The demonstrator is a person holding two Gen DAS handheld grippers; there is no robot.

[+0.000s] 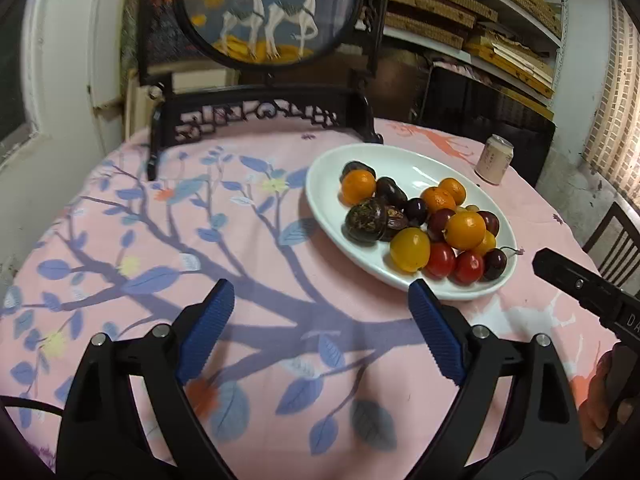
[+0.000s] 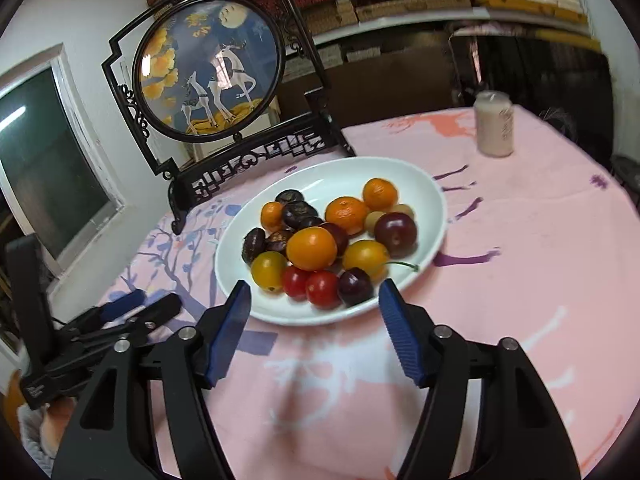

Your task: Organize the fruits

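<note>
Both hand-held grippers were spread wide and held nothing. Left hand-held gripper (image 1: 320, 320) hovered over the pink cloth (image 1: 200, 248) on the surface, its blue pads (image 1: 208, 328) apart, with the plate (image 1: 332, 184) ahead and to its right. Right hand-held gripper (image 2: 314, 312) hung just before the near rim of the plate (image 2: 424, 200), its fingertips flanking that rim without touching any fruit.

On the white oval plate lay the fruits in one mixed pile: oranges (image 2: 346, 214), a larger orange-yellow fruit (image 2: 311, 249), yellow plums (image 2: 269, 269), two red tomatoes (image 2: 322, 288), dark cherries (image 2: 355, 286), one with a green stem, a big dark red plum (image 2: 395, 233) and rough brown-black fruits (image 2: 253, 245) toward the far left side.

Behind the plate stood a carved black stand (image 2: 256, 160) with a round deer picture (image 2: 210, 66). A pale can (image 2: 494, 124) stood upright on the cloth, well apart from the plate to the far right. Shelves (image 1: 472, 12) with stacked boxes filled the back wall.
</note>
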